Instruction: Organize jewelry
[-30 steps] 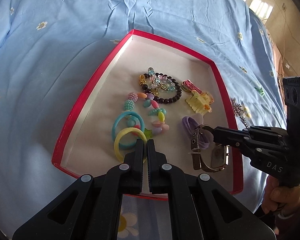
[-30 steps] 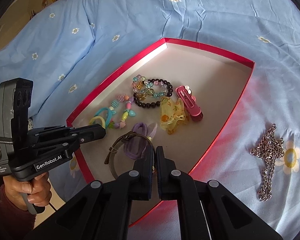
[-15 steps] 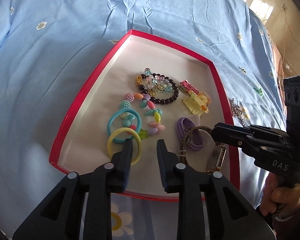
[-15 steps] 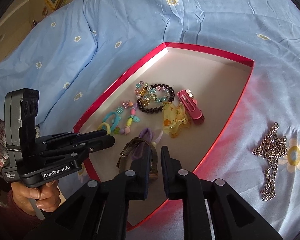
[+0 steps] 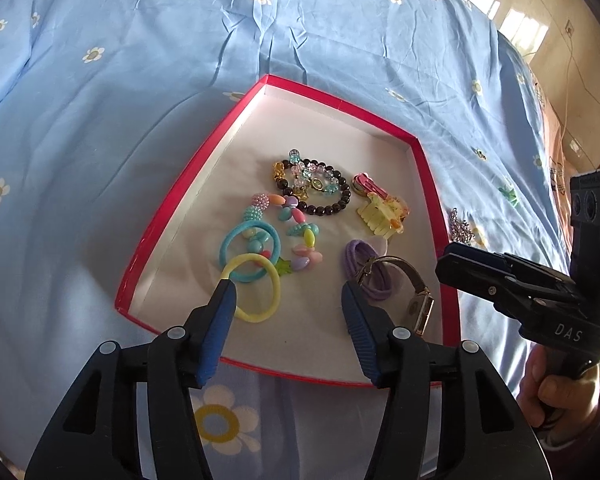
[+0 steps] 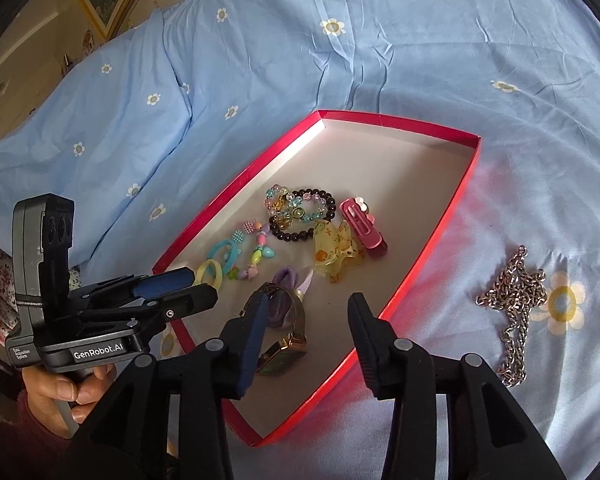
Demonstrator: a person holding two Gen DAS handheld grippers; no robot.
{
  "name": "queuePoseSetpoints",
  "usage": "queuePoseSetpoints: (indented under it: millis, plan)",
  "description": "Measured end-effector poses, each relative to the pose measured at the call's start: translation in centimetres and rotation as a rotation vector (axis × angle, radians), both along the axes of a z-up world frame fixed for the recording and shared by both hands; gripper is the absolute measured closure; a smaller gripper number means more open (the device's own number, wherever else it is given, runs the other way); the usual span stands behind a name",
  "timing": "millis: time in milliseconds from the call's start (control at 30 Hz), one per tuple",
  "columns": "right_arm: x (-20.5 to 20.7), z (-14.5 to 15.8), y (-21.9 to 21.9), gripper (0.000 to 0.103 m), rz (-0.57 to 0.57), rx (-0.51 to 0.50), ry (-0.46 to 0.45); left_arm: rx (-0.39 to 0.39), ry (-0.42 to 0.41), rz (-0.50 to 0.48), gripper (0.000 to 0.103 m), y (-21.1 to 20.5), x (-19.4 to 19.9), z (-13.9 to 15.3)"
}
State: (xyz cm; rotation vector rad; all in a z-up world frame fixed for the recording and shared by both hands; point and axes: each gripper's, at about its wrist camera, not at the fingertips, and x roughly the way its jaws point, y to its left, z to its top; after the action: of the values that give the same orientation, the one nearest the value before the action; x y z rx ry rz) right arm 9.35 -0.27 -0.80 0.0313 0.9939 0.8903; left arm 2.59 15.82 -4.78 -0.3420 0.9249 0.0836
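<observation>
The left gripper (image 5: 286, 294) hangs spread over the red box's (image 5: 162, 216) near edge, above the yellow hair tie (image 5: 256, 294); the wristwatch (image 6: 286, 334) lies inside; the right gripper (image 6: 306, 312) gapes empty; the silver chain (image 6: 514, 300) rests on the bedsheet (image 6: 380, 48).

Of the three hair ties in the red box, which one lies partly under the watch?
The purple hair tie. The watch strap crosses over it. The yellow hair tie and the blue hair tie overlap each other at the box's other side.
</observation>
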Motion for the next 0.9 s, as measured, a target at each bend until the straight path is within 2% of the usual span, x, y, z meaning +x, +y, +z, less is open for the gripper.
queuePoseSetpoints:
  millis: [200, 267, 367, 433, 500, 567, 700, 900]
  plan:
    - [-0.5, 0.3, -0.7, 0.053, -0.019, 0.016, -0.013, -0.004, -0.021, 0.006, 0.042, -0.2, -0.8, 0.6]
    - [-0.7, 0.5, -0.9, 0.050, -0.021, 0.019, -0.019, -0.009, -0.029, 0.014, 0.035, -0.1, -1.1, 0.8]
    - [-1.0, 0.9, -1.1, 0.041, -0.027, 0.031, -0.035, -0.015, -0.039, 0.036, 0.025, 0.1, -1.7, 1.1]
    - [-1.2, 1.1, -1.4, 0.032, -0.035, 0.042, -0.046, -0.024, -0.047, 0.049, 0.023, 0.2, -2.2, 1.2]
    - [-1.6, 1.3, -1.8, 0.027, -0.048, 0.060, -0.061, -0.030, -0.062, 0.062, 0.022, 0.3, -2.9, 1.4]
    - [-2.1, 1.3, -2.3, 0.025, -0.060, 0.080, -0.072, -0.025, -0.070, 0.093, 0.016, 0.2, -3.7, 1.5]
    - [-3.5, 1.0, -3.0, 0.024, -0.075, 0.100, -0.102, -0.029, -0.090, 0.119, 0.016, -0.1, -5.0, 1.6]
    - [-5.5, 1.3, -3.8, 0.018, -0.080, 0.115, -0.193, 0.041, -0.128, 0.163, 0.014, -1.0, -7.3, 1.8]
